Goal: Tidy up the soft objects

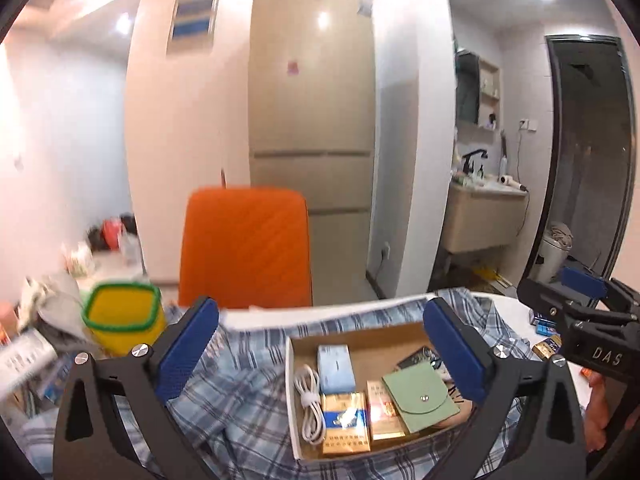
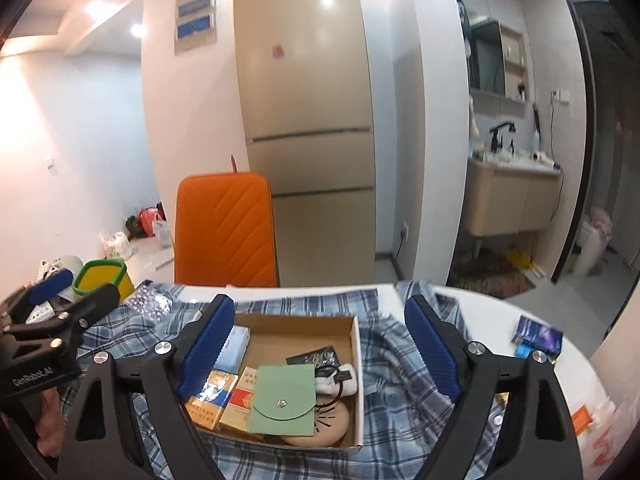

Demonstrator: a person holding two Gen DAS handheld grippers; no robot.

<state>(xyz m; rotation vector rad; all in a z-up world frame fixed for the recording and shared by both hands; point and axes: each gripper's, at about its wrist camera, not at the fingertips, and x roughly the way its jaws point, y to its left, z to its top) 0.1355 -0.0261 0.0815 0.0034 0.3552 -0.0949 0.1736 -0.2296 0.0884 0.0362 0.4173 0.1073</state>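
Both the left gripper (image 1: 320, 356) and right gripper (image 2: 320, 352) are hanging spread, empty; the plaid shirt (image 2: 400, 364) is lying limp—pinch near its edges.

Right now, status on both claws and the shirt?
Left claw open, empty. Right claw open, empty. Plaid shirt spread on table, unheld. Cardboard box of small items sits on it, in the way.
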